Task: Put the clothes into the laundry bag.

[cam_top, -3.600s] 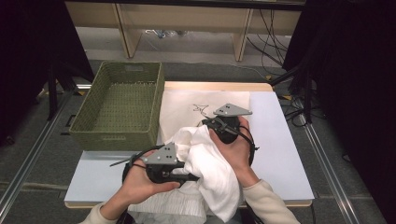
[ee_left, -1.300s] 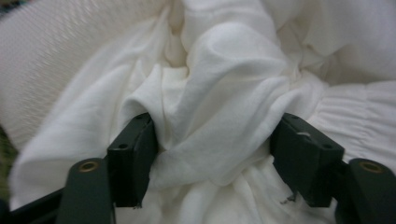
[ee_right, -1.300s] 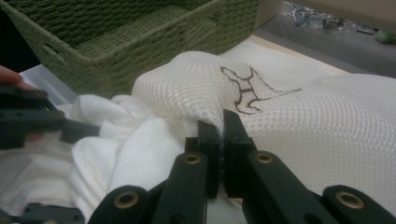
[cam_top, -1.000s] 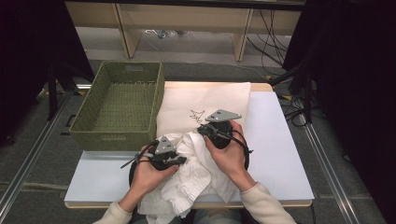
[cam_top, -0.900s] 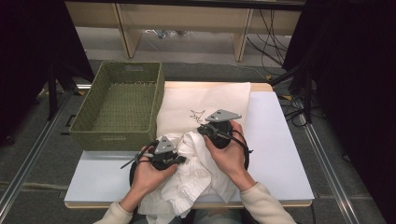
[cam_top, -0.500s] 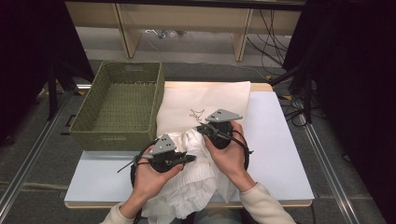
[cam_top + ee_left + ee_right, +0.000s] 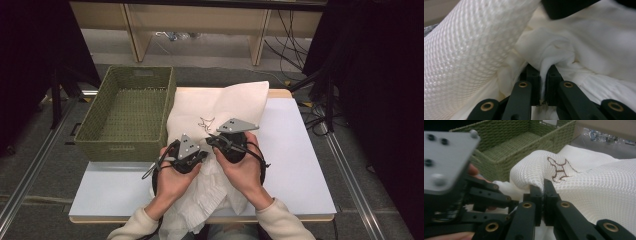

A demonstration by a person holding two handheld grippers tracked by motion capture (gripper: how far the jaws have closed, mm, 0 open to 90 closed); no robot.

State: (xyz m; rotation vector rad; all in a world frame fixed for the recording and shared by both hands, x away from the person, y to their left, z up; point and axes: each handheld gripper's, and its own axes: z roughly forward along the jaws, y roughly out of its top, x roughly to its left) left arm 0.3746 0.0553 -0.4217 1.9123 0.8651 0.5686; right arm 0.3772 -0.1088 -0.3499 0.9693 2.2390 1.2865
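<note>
A cream mesh bag (image 7: 220,102) with a brown stitched figure lies across the middle of the white table (image 7: 295,150). A white cloth (image 7: 207,192) is bunched at the bag's near end and hangs over the table's front edge. My left gripper (image 7: 202,154) is shut on a fold of this cloth (image 7: 554,47), seen close between the jaws of the left gripper (image 7: 543,72). Right beside it, my right gripper (image 7: 214,141) is shut on the bag's near edge. In the right gripper view, the right gripper (image 7: 542,186) pinches the mesh (image 7: 584,185) just below the stitched figure.
A green woven basket (image 7: 127,112) stands at the table's left, touching the bag's left side, with nothing showing inside it. Bare table surface lies to the right of the bag. Cables trail from both grippers over the hands.
My left gripper has moved forward and rightward with the white cloth, up against the right gripper at the bag's edge. The right gripper has shifted only slightly.
</note>
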